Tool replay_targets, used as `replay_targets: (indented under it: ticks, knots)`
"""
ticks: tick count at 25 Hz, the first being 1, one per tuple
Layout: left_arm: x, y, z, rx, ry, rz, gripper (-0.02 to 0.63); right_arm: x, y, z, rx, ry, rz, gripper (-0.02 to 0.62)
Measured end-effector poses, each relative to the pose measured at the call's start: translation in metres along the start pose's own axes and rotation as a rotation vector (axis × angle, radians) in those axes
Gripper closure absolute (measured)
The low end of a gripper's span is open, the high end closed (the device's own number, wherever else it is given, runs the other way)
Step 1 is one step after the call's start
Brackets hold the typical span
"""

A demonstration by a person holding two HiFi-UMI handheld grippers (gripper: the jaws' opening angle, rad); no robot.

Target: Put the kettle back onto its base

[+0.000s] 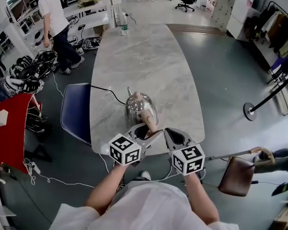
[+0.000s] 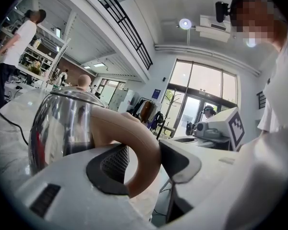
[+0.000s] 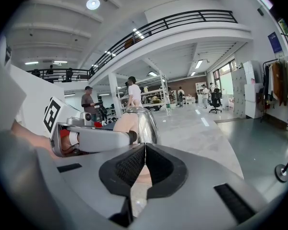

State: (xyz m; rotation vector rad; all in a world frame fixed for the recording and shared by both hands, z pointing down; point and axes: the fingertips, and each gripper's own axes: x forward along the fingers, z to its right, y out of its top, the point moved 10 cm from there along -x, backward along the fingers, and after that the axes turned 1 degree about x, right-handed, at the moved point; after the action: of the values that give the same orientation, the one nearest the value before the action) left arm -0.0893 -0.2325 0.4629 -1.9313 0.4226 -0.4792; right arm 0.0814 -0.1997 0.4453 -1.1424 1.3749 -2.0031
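Observation:
A steel kettle (image 1: 140,108) with a beige handle (image 1: 149,122) stands near the front edge of the marble table (image 1: 149,56). A black cable (image 1: 105,91) runs in under it; the base itself is hidden. My left gripper (image 1: 145,131) is shut on the handle (image 2: 146,152), which passes between its pads (image 2: 108,169); the kettle's body (image 2: 62,128) fills the left of that view. My right gripper (image 1: 170,133) hovers just right of the handle, shut (image 3: 145,162) with nothing between its pads. In the right gripper view the kettle (image 3: 141,123) stands just ahead, with the left gripper (image 3: 98,139) reaching in from the left.
A blue chair (image 1: 76,111) stands at the table's left side and a brown stool (image 1: 237,176) at the front right. A water bottle (image 1: 125,28) stands at the far end. A person (image 1: 55,18) stands at the back left among cables and gear.

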Motion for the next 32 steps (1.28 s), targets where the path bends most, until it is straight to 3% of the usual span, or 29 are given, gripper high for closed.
replay_targets:
  ticks: [32]
  knots:
    - [-0.008, -0.009, 0.009, 0.054, 0.052, -0.069, 0.407, -0.011, -0.004, -0.003, -0.001, 0.04, 0.005, 0.589]
